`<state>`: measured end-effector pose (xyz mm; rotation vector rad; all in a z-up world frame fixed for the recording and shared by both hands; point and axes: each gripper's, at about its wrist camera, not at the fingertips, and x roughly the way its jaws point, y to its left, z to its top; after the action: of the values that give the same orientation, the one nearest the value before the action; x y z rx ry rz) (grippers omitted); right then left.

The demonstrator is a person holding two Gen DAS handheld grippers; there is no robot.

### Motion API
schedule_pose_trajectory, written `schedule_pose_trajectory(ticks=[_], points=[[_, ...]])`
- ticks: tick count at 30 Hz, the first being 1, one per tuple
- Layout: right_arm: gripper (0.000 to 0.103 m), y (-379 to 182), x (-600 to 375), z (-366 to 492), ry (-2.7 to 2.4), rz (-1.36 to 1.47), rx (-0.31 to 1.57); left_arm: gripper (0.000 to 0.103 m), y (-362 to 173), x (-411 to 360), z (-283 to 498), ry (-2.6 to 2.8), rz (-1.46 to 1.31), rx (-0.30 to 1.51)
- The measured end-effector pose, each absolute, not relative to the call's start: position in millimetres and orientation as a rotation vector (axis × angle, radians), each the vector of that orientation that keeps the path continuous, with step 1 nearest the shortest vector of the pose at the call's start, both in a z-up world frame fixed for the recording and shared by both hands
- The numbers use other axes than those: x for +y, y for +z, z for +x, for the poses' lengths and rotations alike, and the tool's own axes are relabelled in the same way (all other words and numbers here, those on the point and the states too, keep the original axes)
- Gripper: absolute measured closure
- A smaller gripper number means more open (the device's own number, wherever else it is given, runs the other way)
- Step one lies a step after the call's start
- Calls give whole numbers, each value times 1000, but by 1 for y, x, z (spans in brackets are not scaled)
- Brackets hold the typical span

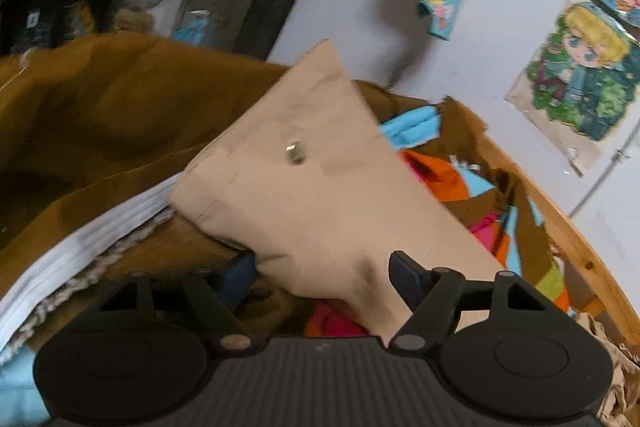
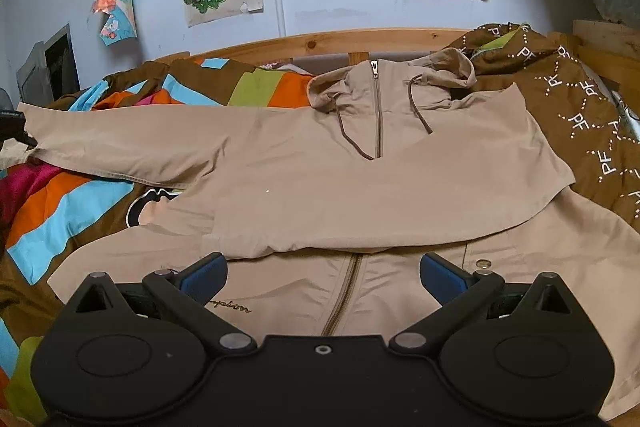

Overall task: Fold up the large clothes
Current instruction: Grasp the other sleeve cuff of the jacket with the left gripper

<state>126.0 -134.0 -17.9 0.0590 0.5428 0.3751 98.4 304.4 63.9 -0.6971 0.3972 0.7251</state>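
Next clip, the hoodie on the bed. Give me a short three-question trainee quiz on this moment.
1. True or false: the right gripper is shut on the beige jacket.
2. What colour are the hood drawstrings? A) brown B) white C) blue
3. In a few words: what does the jacket lie on?

Key:
1. False. Its jaws stand open above the lower front of the jacket.
2. A.
3. A striped, many-coloured bedspread.
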Motion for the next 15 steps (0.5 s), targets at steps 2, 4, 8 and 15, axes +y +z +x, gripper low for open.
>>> schedule_pose_trajectory(ticks=[2,4,8,15], points=[[1,-20,-133,126,376,57,550,24,65,306,101,720,-708,407],[1,-21,-132,127,380,55,553,24,60,311,99,726,-750,424],[1,-20,-131,126,385,51,554,24,46,319,99,750,-820,469],[1,-20,-131,126,383,60,555,50,45,317,101,797,-837,447]])
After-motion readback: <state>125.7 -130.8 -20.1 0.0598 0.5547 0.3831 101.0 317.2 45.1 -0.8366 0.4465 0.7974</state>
